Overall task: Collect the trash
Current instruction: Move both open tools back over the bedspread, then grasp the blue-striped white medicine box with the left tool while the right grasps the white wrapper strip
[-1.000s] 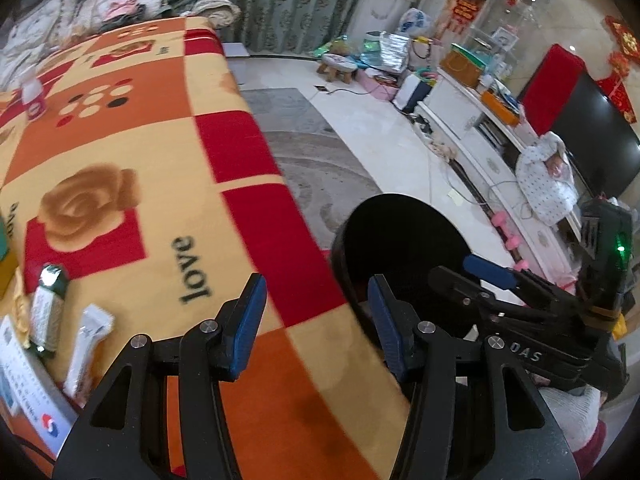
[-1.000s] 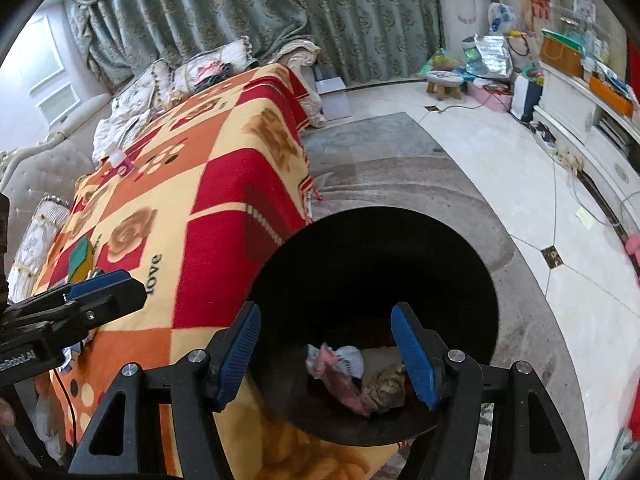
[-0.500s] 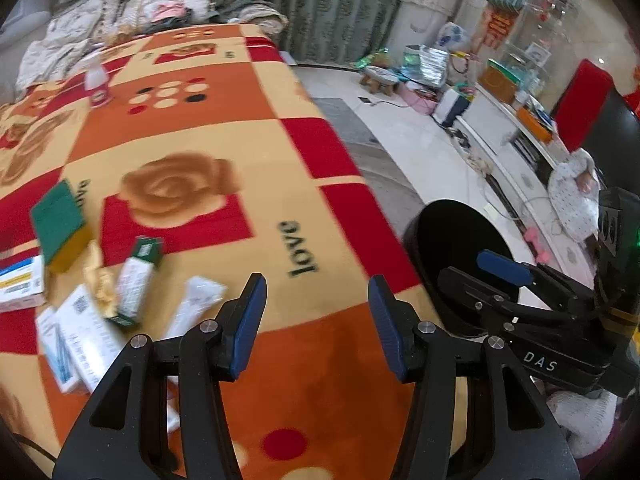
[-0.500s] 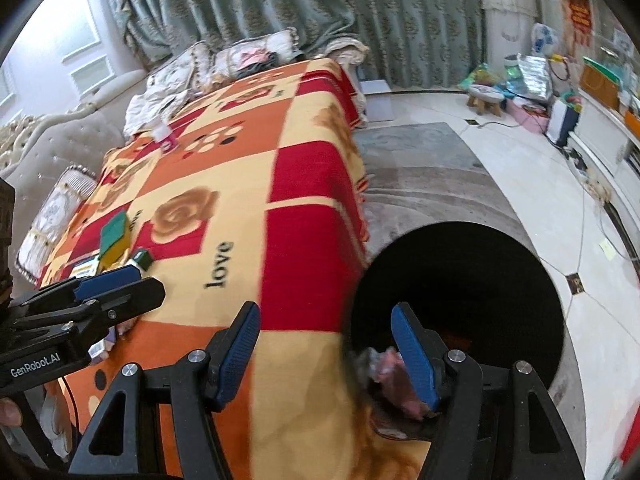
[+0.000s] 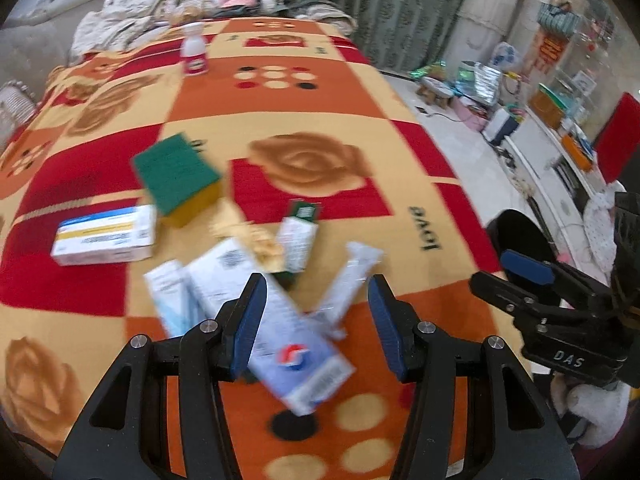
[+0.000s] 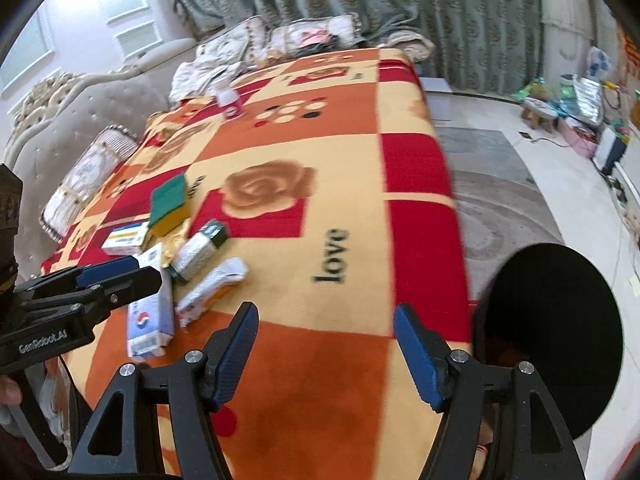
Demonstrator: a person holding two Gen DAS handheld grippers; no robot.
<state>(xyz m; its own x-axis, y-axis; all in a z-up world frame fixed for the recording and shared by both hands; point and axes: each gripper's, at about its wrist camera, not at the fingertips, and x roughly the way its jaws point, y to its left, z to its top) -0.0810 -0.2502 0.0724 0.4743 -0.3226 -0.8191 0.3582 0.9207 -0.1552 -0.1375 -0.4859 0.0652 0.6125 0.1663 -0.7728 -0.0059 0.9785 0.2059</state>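
Note:
Litter lies in a loose heap on the patterned blanket [image 5: 304,112]: a white and blue box [image 5: 296,344], a white packet [image 5: 352,276], a green-ended carton [image 5: 298,236], a green and yellow sponge [image 5: 180,178] and a yellow-striped box [image 5: 106,236]. My left gripper [image 5: 316,316] hovers open over the white and blue box, nothing between its fingers. My right gripper [image 6: 326,356] is open and empty above bare blanket, right of the heap [image 6: 192,264]. The black bin [image 6: 552,332] stands on the floor at the bed's right edge.
A small pink-labelled bottle [image 5: 195,56] stands far up the bed, with pillows [image 6: 304,36] behind it. A padded headboard [image 6: 64,120] runs along the left. The rug [image 6: 500,200], a stool [image 6: 538,114] and floor clutter lie to the right.
Both grippers have swung left from over the black bin to the bed. The litter heap has come under the left gripper, and the bin has slid to the right edge of both views.

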